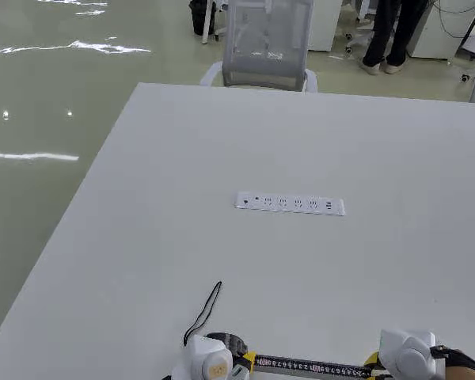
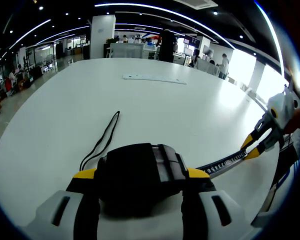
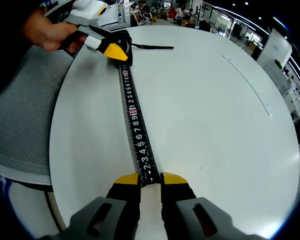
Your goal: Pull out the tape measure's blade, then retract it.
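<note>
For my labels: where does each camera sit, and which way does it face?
Head view: on the headset, facing forward and down over the white table; left gripper and right gripper at the bottom.
Left gripper view: on the left gripper, facing along its jaws, shut on the black tape measure case; right gripper at right.
Right gripper view: on the right gripper, facing along the dark numbered blade to the left gripper and a hand.
Both gripper views share the blade and a black cord.

From my head, all is bright and even — ceiling lights streak glare across the glossy floor, the white table nearly shadowless. Along my jaws the fisheye bends edges, and windows blow out white.
</note>
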